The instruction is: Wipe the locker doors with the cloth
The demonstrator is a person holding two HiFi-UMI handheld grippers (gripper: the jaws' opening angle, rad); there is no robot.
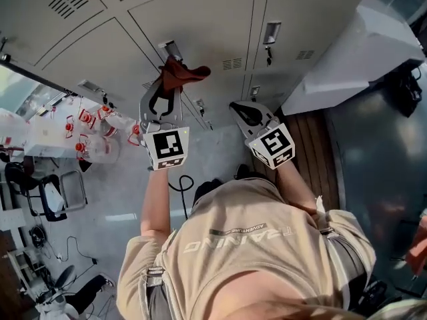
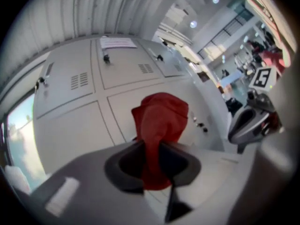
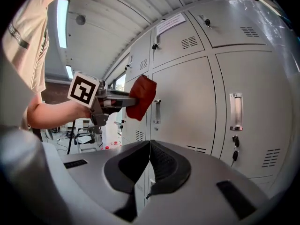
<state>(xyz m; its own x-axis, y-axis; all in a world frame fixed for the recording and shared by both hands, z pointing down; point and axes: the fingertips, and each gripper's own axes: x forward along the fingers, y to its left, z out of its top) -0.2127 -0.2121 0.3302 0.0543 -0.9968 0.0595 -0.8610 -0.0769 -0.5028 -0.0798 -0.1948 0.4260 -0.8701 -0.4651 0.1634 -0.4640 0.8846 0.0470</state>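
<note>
Left tongs (image 2: 152,159) clamped on red cloth (image 2: 161,118), held at locker door (image 2: 70,135); right tongs (image 3: 149,165) together, empty. I judge wipe in hand; next, press cloth flat.

— What lines the wall?
— A bank of pale grey metal lockers (image 3: 197,78) with vent slots, under a ribbed white ceiling (image 3: 136,8).
— And the light?
— A long bright ceiling strip (image 3: 62,18), plus a daylit window (image 1: 27,89) on the left.
— The floor?
— Speckled light grey floor (image 1: 120,192), with dark brown wooden planks (image 1: 313,145) beside the lockers. A black-framed chair (image 1: 52,193) stands on the grey part.
</note>
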